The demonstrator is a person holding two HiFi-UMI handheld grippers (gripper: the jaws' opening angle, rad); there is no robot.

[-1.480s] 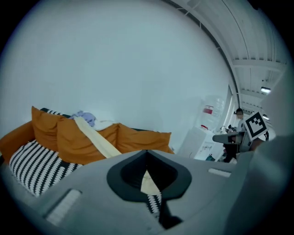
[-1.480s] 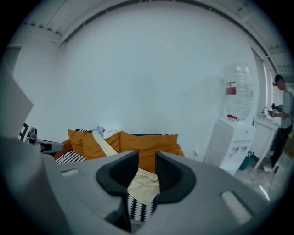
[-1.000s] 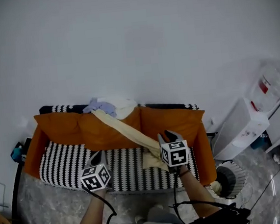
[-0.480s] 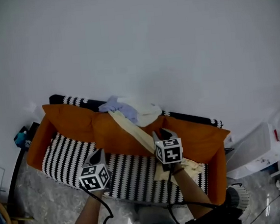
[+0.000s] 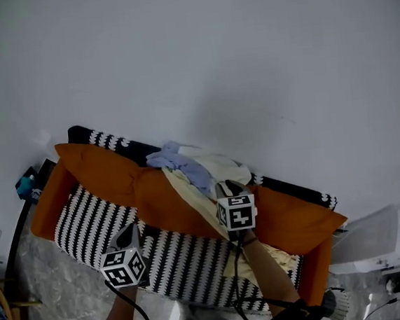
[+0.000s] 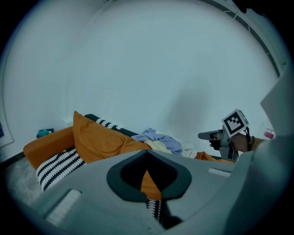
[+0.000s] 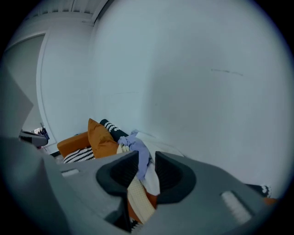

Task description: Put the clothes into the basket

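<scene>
Eyes on the sofa: the heap of clothes (image 5: 200,171) sits up on top of the backrest, against the plain white wall (image 5: 212,63). A crumpled lavender garment (image 5: 179,165) is on top at the left of the heap, with a white garment (image 5: 227,166) bunched beside it. From the heap a long cream textured cloth (image 5: 189,197) trails down over the orange back cushions (image 5: 107,177) towards the black-and-white striped seat cover (image 5: 185,263).

The right gripper (image 5: 227,187) hangs over the back cushion, nose aimed at the heap. Its own view shows the jaws spread with a clear gap. Lavender, white and cream fabric show through that gap, but nothing is pinched. From the left gripper view, the right gripper (image 6: 202,136) is in the air just to the right of the heap, close to the white garment but not touching it, and nothing hangs from it.

The left gripper (image 5: 130,231) sits lower, out over the striped seat, pointing at the orange cushions. In its own view the jaw tips meet, pressed together on nothing. Only a sliver of orange cushion and striped cover shows behind the tips.

The person's forearms reach in from the bottom of the head view, with black cables trailing from both grippers. Grey marbled floor (image 5: 52,303) lies in front of the sofa.
</scene>
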